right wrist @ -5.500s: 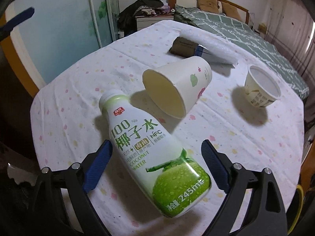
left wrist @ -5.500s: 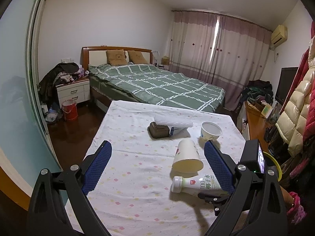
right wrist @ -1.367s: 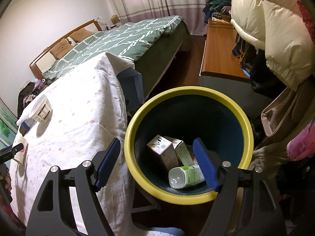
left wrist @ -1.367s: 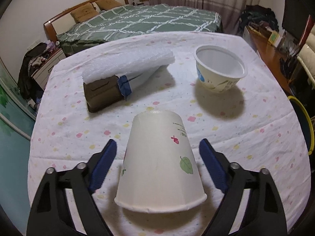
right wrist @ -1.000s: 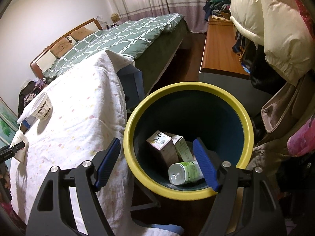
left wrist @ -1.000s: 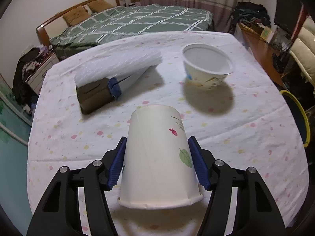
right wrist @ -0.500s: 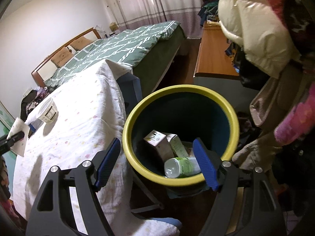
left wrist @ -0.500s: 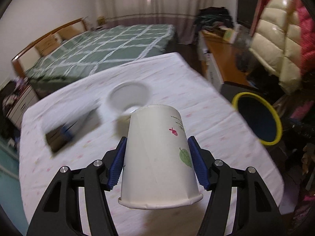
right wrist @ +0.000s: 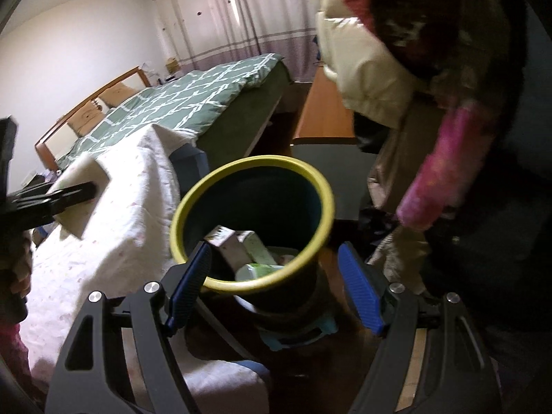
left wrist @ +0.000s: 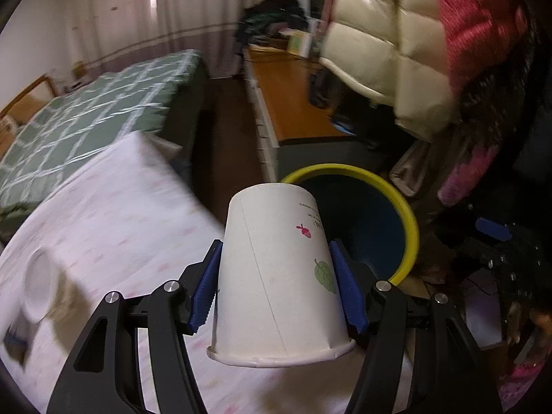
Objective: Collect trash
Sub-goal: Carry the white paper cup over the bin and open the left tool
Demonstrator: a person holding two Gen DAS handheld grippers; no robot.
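A white paper cup (left wrist: 276, 269) with a leaf and acorn print hangs bottom-up between the blue pads of my left gripper (left wrist: 276, 288), which is shut on it. It hovers over the table's corner, just short of the yellow-rimmed dark bin (left wrist: 345, 168). In the right wrist view the same cup (right wrist: 81, 176) shows at the left, with one black finger (right wrist: 51, 195) across it. My right gripper (right wrist: 274, 286) stands open with nothing between its pads, low beside the bin (right wrist: 262, 160). A carton (right wrist: 226, 243) and a green-and-white bottle (right wrist: 258, 270) lie inside.
The table (left wrist: 103, 227) wears a white dotted cloth, and a blurred white bowl (left wrist: 38, 283) sits at its left. Puffy coats (left wrist: 396, 45) hang over the bin. A wooden cabinet (left wrist: 293, 103) and a green checked bed (right wrist: 193, 100) lie beyond.
My left gripper closed on the cup, lifted it and swung it right across the table to the bin. My right gripper drew back and now sees the bin from lower down.
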